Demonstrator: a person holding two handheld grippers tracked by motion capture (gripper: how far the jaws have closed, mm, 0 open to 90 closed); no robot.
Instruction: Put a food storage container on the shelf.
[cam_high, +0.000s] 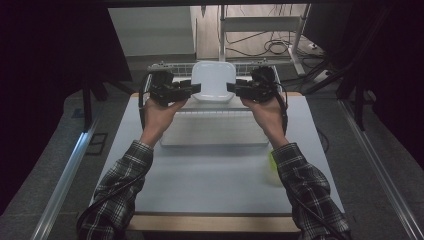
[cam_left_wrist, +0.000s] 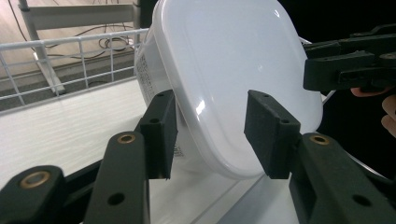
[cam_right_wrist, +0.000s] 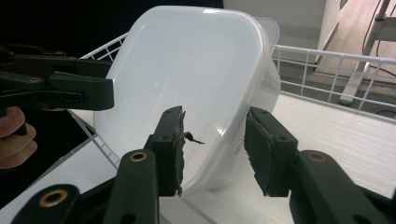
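Fingers (cam_left_wrist: 161, 133) of the left gripper (cam_high: 192, 89) stand partly open astride the white container's (cam_high: 214, 80) edge, pads clear of it; the right gripper (cam_high: 234, 89) mirrors that. The container stands tilted on edge in the wire rack (cam_high: 160, 66), dead between both grippers, equally near. Both hands reach level, jaws facing inward.

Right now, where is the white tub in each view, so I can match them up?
High view: the tub is at top centre, tilted in the wire rack, between the left gripper and right gripper.
Left gripper view: the tub is centre and upper right, edge between the jaws.
Right gripper view: the tub is centre, edge between the jaws.
Shared landmark: the wire rack.
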